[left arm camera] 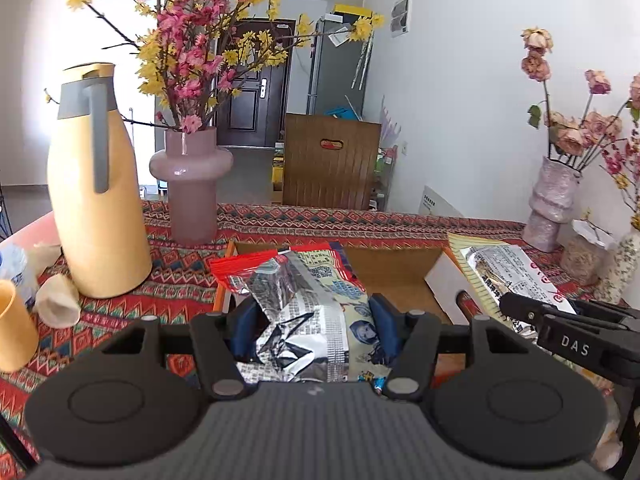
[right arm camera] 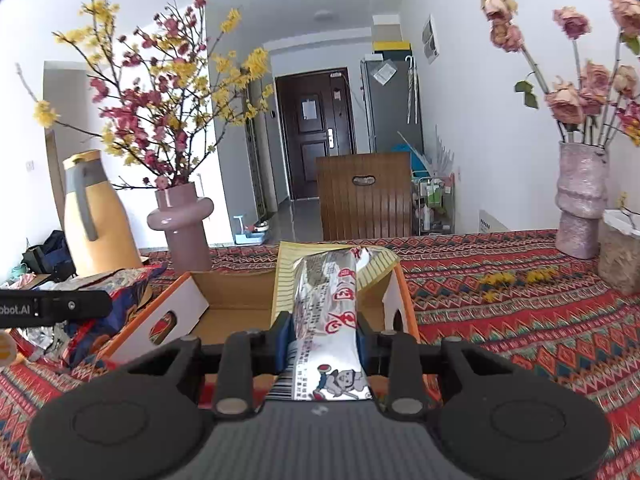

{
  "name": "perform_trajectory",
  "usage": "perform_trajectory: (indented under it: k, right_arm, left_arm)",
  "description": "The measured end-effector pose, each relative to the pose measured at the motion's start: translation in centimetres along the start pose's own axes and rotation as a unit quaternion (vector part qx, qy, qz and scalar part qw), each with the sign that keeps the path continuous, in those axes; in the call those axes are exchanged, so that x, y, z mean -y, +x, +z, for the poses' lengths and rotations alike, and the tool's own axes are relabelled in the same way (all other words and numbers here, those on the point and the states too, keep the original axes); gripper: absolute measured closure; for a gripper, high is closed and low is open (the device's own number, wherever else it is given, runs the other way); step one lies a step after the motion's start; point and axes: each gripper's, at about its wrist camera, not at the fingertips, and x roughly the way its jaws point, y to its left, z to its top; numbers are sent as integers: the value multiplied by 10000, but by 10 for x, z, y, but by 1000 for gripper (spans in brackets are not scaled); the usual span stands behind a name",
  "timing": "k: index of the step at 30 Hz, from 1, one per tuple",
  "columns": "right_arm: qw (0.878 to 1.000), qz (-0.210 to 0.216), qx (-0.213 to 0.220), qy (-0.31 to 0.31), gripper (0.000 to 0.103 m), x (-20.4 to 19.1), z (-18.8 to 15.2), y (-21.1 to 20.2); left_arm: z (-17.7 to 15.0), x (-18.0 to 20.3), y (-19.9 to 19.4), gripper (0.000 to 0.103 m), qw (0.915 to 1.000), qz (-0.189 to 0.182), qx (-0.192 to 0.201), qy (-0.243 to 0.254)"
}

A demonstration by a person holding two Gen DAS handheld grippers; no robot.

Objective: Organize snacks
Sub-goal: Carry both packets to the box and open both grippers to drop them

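Two handheld grippers work over a table covered in a red patterned cloth (right arm camera: pixel 520 320), with an open cardboard box (right arm camera: pixel 236 304) lying between them. The left gripper (left arm camera: pixel 312 320) is clamped on a crumpled snack packet (left arm camera: pixel 304 304), silver with red and blue printing, its blue pads (left arm camera: pixel 244 320) pressing in from both sides; the packet juts forward over the near left edge of the box. The right gripper (right arm camera: pixel 324 332) is closed on a long narrow snack packet (right arm camera: pixel 332 312), silver down the middle with pale yellow striped edges and red lettering, which points away over the right half of the box. In the left wrist view this same packet (left arm camera: pixel 508 276) shows at the right, just past the box (left arm camera: pixel 392 276), with the right gripper's black finger beside it. The box has white and orange outer walls, and its brown inside looks empty, though the held packets hide part of the floor. On the far left of the table stand a tall yellow jug (left arm camera: pixel 100 200) with a grey handle and a pink vase (left arm camera: pixel 192 184) of yellow and pink blossom branches. On the far right stands a textured pale pink vase (right arm camera: pixel 580 204) of dried roses. A small cream cup (left arm camera: pixel 58 300) lies tipped near the jug
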Motion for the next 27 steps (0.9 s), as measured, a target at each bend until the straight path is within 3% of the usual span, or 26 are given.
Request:
perform_trajectory:
  k: [9, 17, 25, 27]
  right_arm:
    - [9994, -43, -351, 28, 73, 1, 27, 73]
    - [9992, -79, -395, -39, 73, 0, 7, 101]
    - [9969, -80, -774, 92, 72, 6, -4, 124]
    - [9967, -70, -803, 115, 68, 7, -7, 123]
  left_arm:
    - [9, -14, 50, 43, 9996, 267, -27, -57]
    - [-7, -25, 84, 43, 9991, 285, -283, -145]
    - [-13, -25, 90, 42, 9987, 322, -361, -158]
    - [-13, -26, 88, 34, 9989, 305, -316, -192]
